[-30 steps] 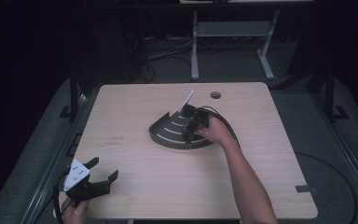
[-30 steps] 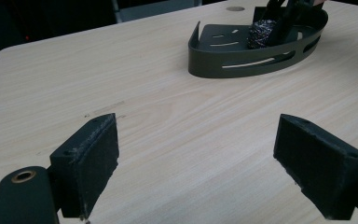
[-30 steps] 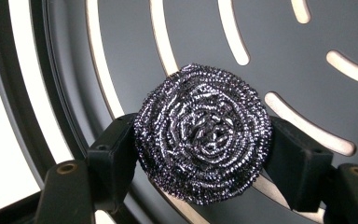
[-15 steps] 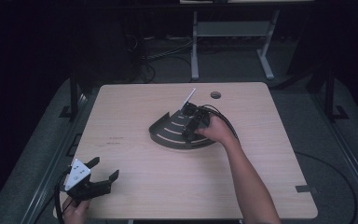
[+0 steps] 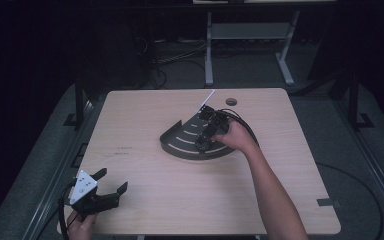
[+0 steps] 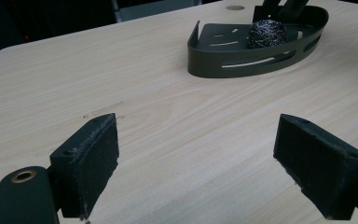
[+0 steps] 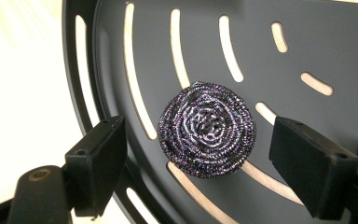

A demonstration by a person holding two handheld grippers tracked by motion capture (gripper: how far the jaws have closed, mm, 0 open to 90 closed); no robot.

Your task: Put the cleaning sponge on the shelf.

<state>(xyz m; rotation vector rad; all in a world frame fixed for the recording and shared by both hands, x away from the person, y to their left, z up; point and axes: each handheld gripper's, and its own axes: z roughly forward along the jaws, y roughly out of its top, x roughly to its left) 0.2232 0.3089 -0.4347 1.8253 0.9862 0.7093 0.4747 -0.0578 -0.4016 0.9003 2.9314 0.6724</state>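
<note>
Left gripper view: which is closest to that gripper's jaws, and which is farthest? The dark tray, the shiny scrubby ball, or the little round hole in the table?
1. The dark tray: its slotted front wall sits nearest, up and to the right.
2. The scrubby ball: inside the tray, behind that wall.
3. The round hole: beyond the tray, near the table's far edge.
</note>
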